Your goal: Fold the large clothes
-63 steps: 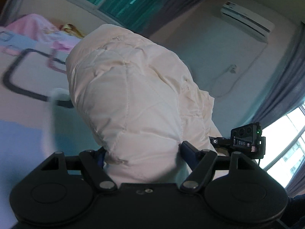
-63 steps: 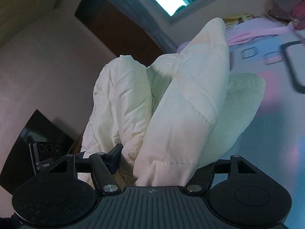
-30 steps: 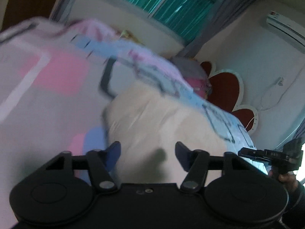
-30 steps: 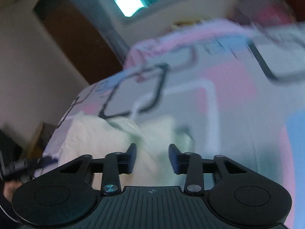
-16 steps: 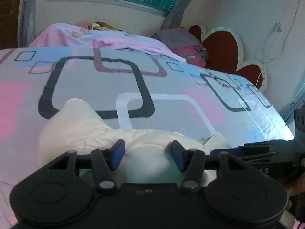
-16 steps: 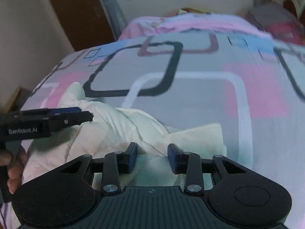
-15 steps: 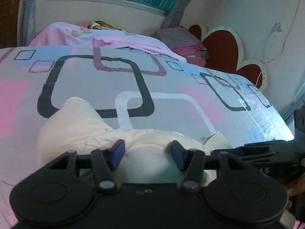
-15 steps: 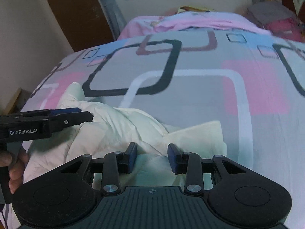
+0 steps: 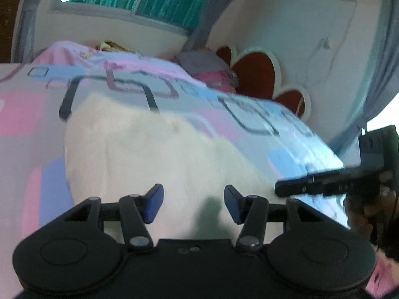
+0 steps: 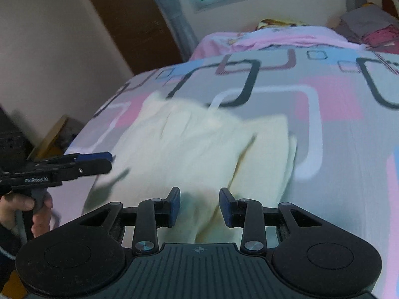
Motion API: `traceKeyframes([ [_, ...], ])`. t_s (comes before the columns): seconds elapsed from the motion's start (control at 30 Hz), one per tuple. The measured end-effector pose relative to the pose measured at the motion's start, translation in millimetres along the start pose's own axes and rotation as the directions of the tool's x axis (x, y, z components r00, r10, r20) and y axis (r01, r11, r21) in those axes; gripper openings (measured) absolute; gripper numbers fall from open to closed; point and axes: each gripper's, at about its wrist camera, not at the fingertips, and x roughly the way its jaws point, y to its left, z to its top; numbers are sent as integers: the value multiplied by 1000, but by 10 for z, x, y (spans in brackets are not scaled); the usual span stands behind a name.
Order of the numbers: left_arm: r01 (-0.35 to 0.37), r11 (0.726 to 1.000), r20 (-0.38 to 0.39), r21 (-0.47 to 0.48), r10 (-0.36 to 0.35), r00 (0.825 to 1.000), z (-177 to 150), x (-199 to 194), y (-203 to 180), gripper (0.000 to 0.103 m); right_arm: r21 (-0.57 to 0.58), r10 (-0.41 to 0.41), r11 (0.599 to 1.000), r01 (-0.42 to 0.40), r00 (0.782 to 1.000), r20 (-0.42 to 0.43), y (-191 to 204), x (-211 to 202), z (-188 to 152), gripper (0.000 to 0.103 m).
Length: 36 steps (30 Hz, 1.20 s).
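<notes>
A: Where is the cream padded garment [image 9: 154,154] sitting?

B: It is lying bunched on the patterned bedsheet [image 10: 331,134], spreading out ahead of and below both sets of fingers. In the right wrist view a fold is running from just past the right fingertips away toward the far edge of the garment.

A: What is the left gripper [image 9: 193,204] doing?

B: Its blue pads [image 9: 153,203] are standing roughly half apart, hanging over the garment with nothing pinched between them.

A: And the right gripper [image 10: 199,206]?

B: Its jaws are sitting a little narrower, also gapped, with cream cloth showing under the gap. The picture is blurred, so whether the tips are brushing the cloth is hard to tell, but they do not seem to be clamping it.

A: Is either hand showing?

B: The person's left hand [image 10: 27,211] is gripping its handle off to the left of the right fingers.
</notes>
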Motion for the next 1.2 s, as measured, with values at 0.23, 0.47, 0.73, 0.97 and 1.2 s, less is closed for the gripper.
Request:
traceKeyframes([
  [0.23,-93,994,-4,-53,92,996,-471,-77,-16,52,7,-36,999,37,998,-44,2,177,-492,31],
  [0.47,-185,981,26,-66,187,982,-514,-202,-169,50,30,-47,998,47,999,2,34,129,-526,31],
  [0.73,-249,968,29,-32,249,968,-835,-236,-431,50,-58,-77,995,79,996,47,161,-89,-780,31],
  [0.97,-300,950,69,-80,306,950,-961,-587,-705,50,-1,-123,992,124,985,121,262,-574,-933,31],
  [1.2,-347,935,137,-74,354,925,-975,-1000,-1212,50,-31,-143,988,152,970,198,545,-1209,-1133,32],
])
